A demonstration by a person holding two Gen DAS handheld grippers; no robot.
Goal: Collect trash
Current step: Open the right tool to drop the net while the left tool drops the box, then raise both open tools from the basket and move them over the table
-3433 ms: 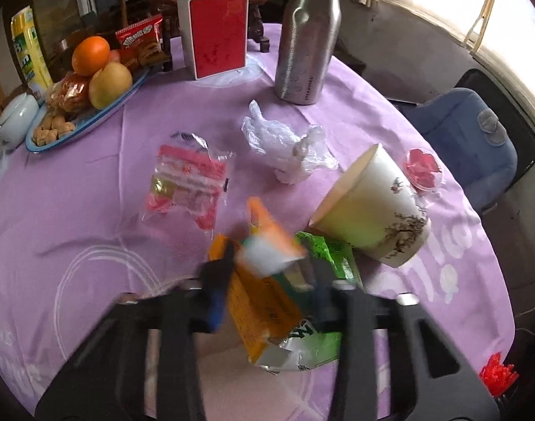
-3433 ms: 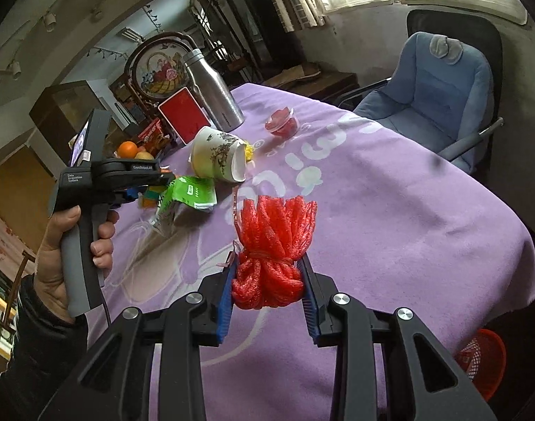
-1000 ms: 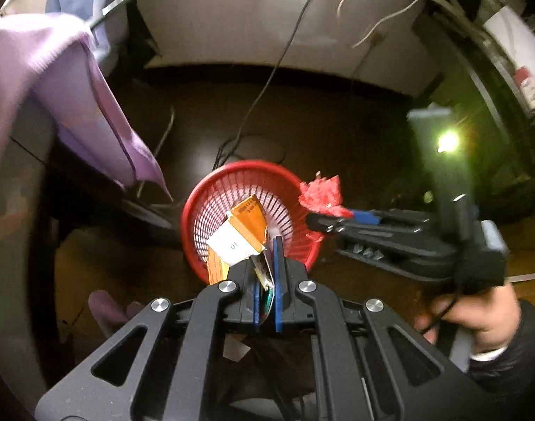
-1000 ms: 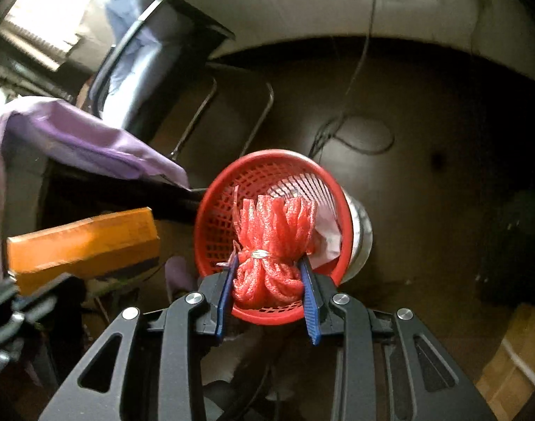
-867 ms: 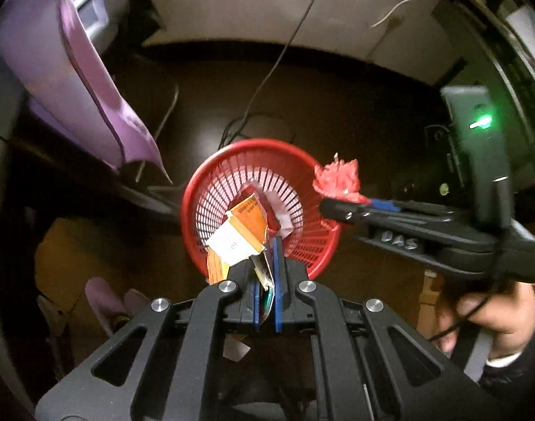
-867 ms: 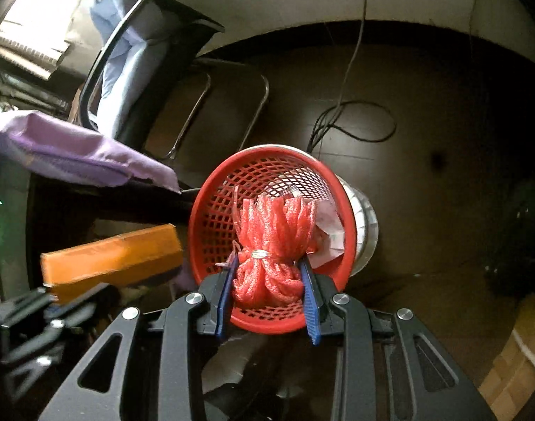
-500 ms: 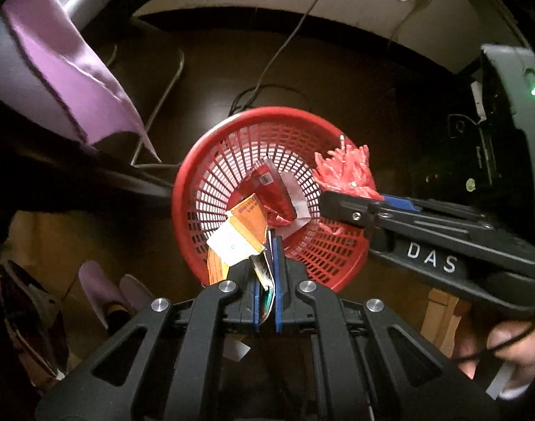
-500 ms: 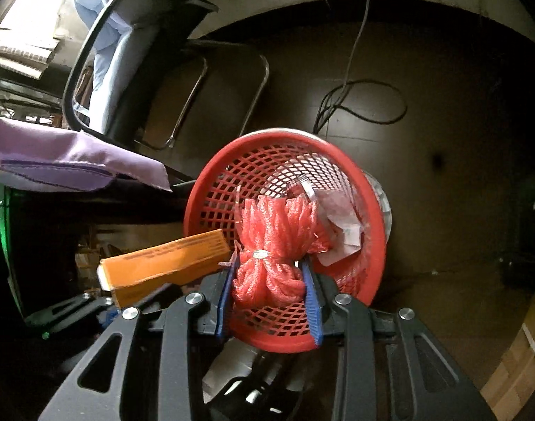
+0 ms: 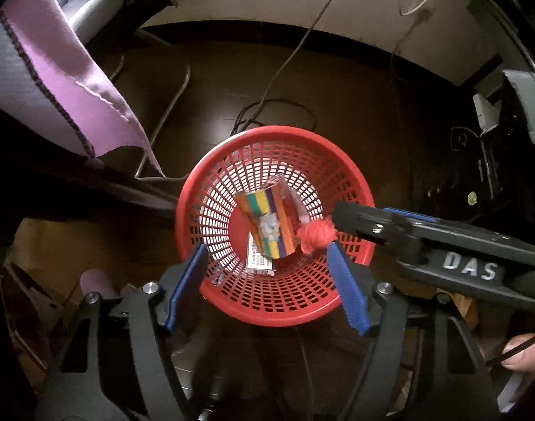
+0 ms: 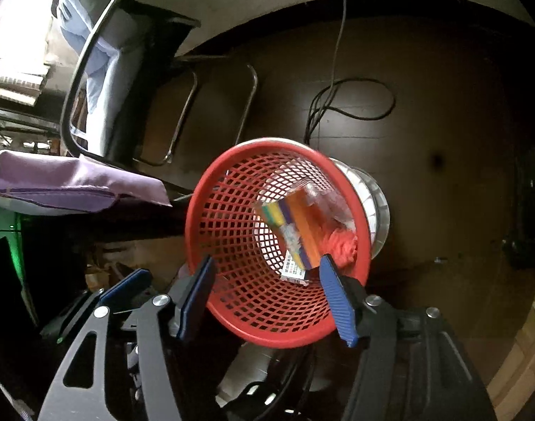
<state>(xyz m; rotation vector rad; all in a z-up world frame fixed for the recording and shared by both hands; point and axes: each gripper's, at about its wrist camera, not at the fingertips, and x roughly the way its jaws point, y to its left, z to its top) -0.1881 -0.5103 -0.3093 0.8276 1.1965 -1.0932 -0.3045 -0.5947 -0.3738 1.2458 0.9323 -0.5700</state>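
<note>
A red mesh basket [image 9: 211, 210] stands on the dark floor right under both grippers. Inside it lie an orange striped carton [image 9: 267, 224] and a red foam net [image 9: 316, 236] beside it. My left gripper [image 9: 266, 247] hangs over the basket, its jaws opening with nothing pressed between the blue pads. From the right, my right gripper [image 9: 341, 217] reaches over the rim. In the right wrist view the basket [image 10: 229, 175] holds the carton [image 10: 295, 231] and net [image 10: 341, 245]. The right gripper [image 10: 266, 259] is opening, empty, with the left gripper [image 10: 127, 287] at lower left.
A purple tablecloth [image 9: 57, 70] hangs at upper left. A blue chair with metal legs [image 10: 102, 52] stands behind it. Cables [image 10: 351, 98] lie on the floor beyond the basket. A white round thing [image 10: 376, 207] sits under the basket. A hand [image 9: 523, 351] holds the right tool.
Both grippers sank closer to the basket. The left jaws opened and let go of the orange carton; the right jaws opened and let go of the red net. Both now lie inside.
</note>
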